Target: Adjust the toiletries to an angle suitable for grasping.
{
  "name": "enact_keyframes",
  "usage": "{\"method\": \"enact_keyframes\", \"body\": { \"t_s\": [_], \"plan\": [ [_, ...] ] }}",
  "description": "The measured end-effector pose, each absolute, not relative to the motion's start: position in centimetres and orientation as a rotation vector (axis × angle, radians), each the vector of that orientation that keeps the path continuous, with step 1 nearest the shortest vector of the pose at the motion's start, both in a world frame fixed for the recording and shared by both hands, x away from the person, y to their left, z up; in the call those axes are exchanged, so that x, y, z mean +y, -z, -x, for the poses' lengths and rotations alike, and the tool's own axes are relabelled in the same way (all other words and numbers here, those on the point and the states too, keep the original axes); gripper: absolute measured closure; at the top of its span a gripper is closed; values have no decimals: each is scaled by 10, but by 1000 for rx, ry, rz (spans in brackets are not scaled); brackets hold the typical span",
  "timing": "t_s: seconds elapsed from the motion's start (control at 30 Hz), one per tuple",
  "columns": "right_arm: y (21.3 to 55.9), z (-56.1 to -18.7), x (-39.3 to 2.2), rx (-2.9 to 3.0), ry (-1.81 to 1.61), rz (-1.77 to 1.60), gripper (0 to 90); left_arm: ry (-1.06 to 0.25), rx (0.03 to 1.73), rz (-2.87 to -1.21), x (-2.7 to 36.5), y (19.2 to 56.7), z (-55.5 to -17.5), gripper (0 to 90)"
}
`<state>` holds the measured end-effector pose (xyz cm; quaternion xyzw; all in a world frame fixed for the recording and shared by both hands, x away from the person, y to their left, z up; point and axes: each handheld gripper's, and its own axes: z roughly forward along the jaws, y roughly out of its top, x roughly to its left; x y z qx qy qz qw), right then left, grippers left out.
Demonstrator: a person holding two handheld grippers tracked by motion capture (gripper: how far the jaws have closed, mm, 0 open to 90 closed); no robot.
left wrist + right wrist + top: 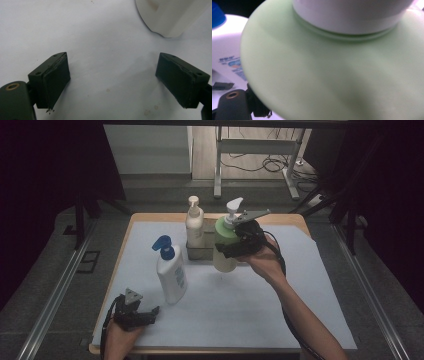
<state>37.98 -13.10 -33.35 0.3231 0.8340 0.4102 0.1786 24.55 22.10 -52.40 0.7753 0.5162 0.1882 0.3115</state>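
White paper covers my table, where my right gripper (239, 245) clamps the pale green pump bottle (225, 245) lifted beside the grey metal rack (200, 253), placement pending; left gripper (134, 316) rests open.

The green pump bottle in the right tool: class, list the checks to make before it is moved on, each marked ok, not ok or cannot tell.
1. Right tool gripping the green pump bottle: ok, jaws clamp its body.
2. Bottle clear of the table: ok, a shadow lies beneath it.
3. Bottle upright: ok, slight tilt only.
4. Grey holder has free room beside the cream pump bottle: cannot tell.
5. Blue-capped bottle standing out of the way: ok.
6. Left tool open, holding nothing: ok.
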Motion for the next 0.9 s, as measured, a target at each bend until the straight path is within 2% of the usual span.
{"method": "enact_keyframes", "body": {
  "t_s": [0.9],
  "plan": [
    [326,-428,-118,2252,-1121,-1002,121,-494,1361,-2047,221,524,-246,115]
  ]
}}
